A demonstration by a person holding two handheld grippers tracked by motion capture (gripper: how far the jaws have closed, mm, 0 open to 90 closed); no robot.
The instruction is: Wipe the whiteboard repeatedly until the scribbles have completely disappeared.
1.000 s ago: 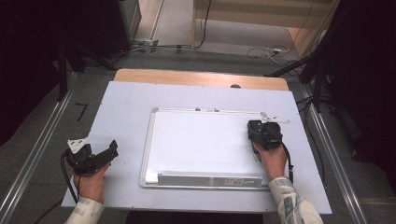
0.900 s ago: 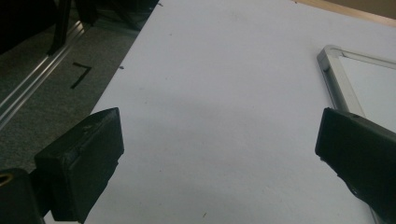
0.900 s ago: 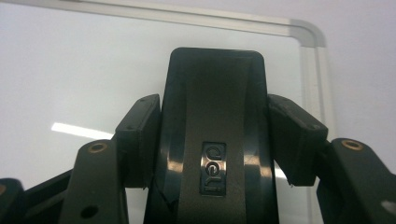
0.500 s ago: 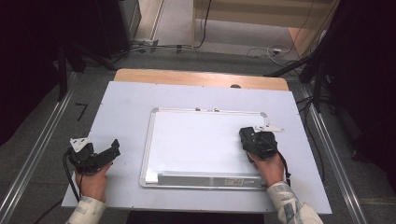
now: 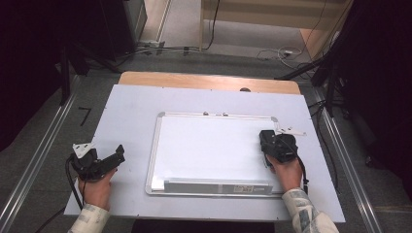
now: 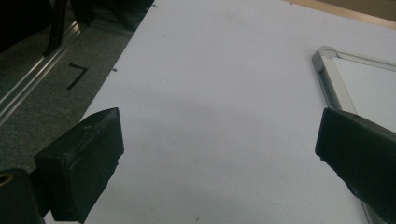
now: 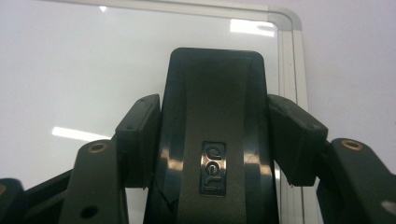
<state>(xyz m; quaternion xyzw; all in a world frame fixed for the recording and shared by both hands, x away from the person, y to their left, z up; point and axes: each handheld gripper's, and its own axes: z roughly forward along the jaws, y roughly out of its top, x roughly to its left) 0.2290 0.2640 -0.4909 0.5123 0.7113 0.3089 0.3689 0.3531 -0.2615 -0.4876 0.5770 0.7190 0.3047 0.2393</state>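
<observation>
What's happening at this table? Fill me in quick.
A person works at a white-topped table with a gripper in each hand. The right gripper is shut on a black whiteboard eraser and holds it over the right side of a metal-framed whiteboard, near its right edge. The board's surface looks clean. The left gripper is open and holds nothing; it sits over the bare tabletop to the left of the board.

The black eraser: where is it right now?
In the high view the black eraser sits over the whiteboard's right edge, clamped in the right hand-held gripper.
</observation>
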